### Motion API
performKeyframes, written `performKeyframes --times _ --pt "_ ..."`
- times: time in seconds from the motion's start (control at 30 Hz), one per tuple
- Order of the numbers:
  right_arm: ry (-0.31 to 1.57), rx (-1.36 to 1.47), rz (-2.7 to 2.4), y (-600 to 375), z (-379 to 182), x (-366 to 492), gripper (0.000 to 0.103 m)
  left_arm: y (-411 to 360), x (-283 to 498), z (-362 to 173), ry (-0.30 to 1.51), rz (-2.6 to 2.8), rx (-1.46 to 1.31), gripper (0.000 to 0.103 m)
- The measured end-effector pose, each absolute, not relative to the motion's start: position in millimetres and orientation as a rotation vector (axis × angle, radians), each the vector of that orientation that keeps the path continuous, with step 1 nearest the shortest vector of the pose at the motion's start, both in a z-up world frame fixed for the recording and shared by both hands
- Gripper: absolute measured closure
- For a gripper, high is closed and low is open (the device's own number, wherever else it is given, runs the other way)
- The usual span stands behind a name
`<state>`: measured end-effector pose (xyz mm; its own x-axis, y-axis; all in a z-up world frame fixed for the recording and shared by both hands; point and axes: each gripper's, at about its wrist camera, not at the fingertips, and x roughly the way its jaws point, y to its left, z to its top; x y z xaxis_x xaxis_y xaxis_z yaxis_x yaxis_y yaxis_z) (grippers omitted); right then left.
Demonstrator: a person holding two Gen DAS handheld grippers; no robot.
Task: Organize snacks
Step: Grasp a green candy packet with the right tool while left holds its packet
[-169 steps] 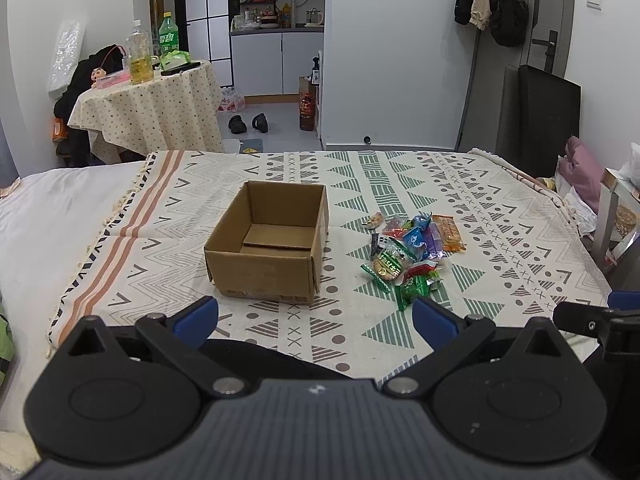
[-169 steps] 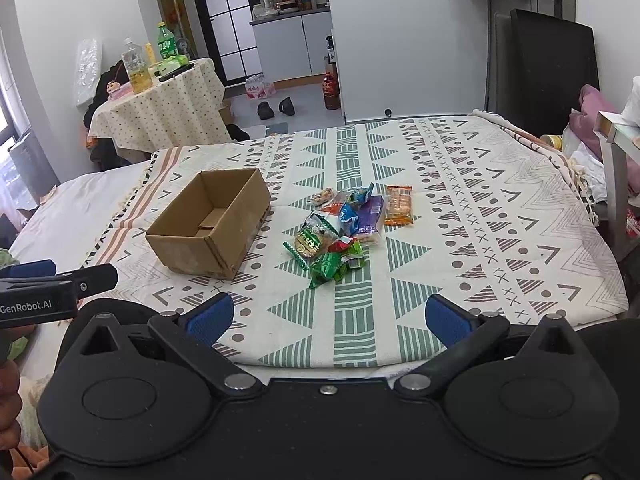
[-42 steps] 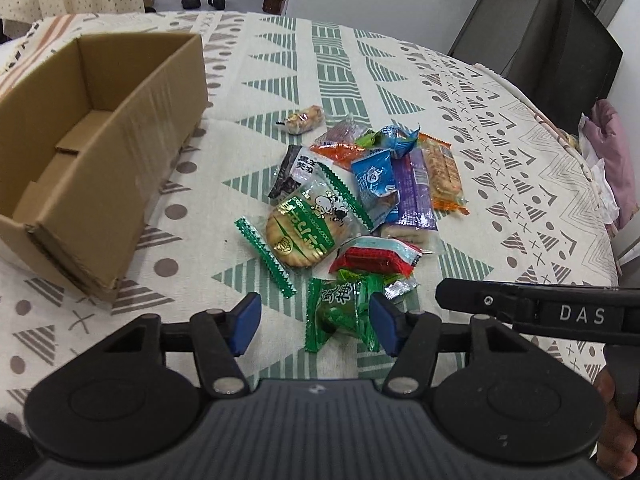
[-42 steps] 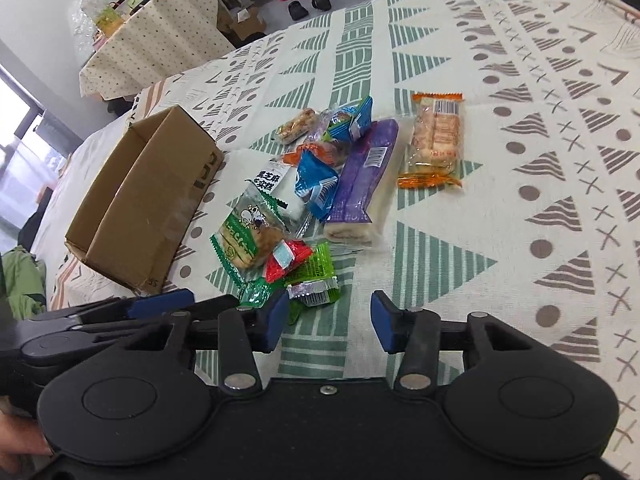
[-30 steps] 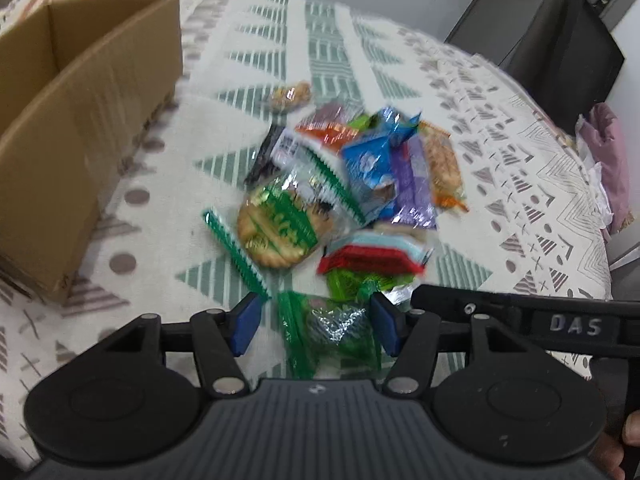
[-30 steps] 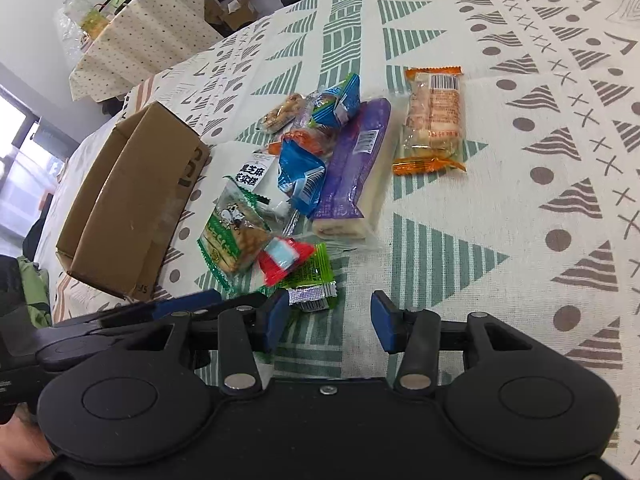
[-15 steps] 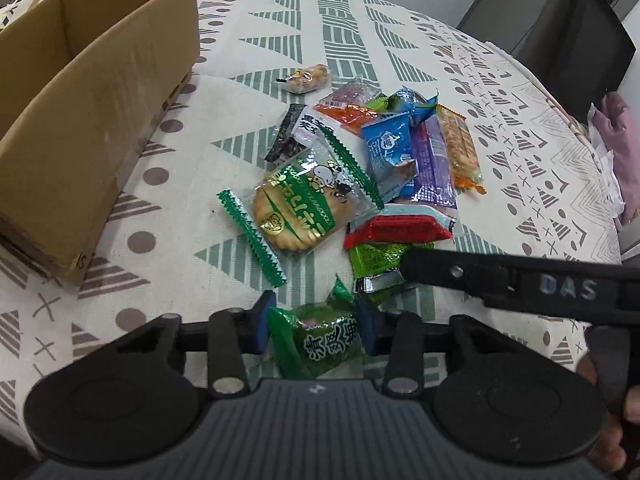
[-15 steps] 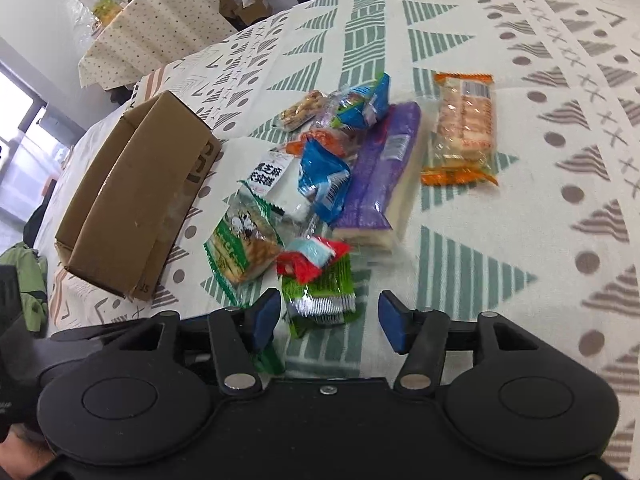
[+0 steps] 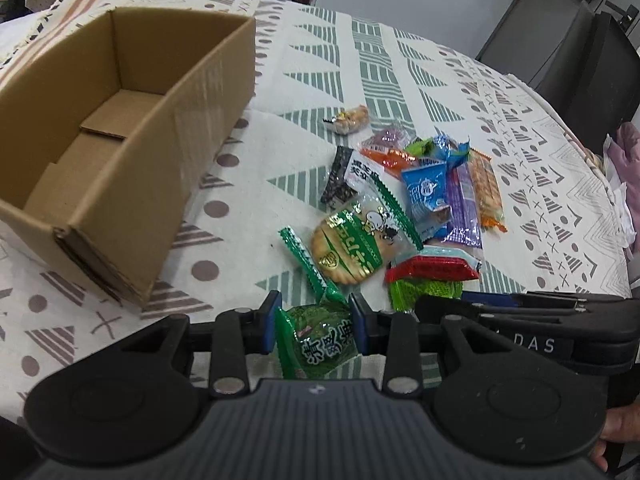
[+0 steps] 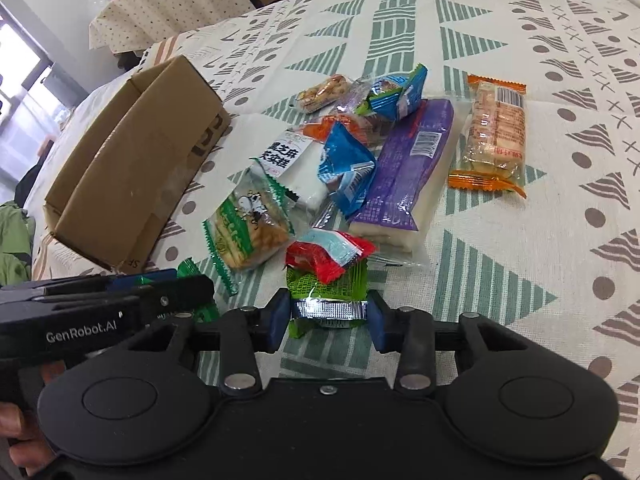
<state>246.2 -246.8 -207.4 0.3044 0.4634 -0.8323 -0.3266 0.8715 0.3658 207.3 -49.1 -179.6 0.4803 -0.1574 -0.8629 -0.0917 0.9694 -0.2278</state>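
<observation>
Left tool (image 9: pixel 316 328) now holds a dark green packet (image 9: pixel 320 344) pinched between its blue pads; half a second ago the same packet was only just being gripped, and a second and a half ago it lay loose at the near end of the snack pile (image 9: pixel 408 208) with the pads wide on either side. So the first pick is done and the packet is up off the bed cover (image 9: pixel 360 60) (lift height not clear).

Right tool (image 10: pixel 328 320) has come in on a light green packet with a silver crimp (image 10: pixel 328 304), pads bracketing it at a narrowish gap; whether they press on it cannot be told. A red packet (image 10: pixel 324 256) lies partly on top of it and may drag along.

Cardboard box (image 9: pixel 120 120) sits open and empty on the left part of the bed, beside the pile, well clear of both tools.

Judgement: next step is carrying the dark green packet left over the box's near wall and letting go inside. The remaining snacks are untouched, so the task is barely started.
</observation>
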Motion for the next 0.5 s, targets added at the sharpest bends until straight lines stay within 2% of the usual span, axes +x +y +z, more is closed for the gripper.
performKeyframes --times 0.5 --pt "1.089 0.182 0.551 -247 -174 228 0.066 -32 191 -132 0.987 -0.001 -0.249 0.068"
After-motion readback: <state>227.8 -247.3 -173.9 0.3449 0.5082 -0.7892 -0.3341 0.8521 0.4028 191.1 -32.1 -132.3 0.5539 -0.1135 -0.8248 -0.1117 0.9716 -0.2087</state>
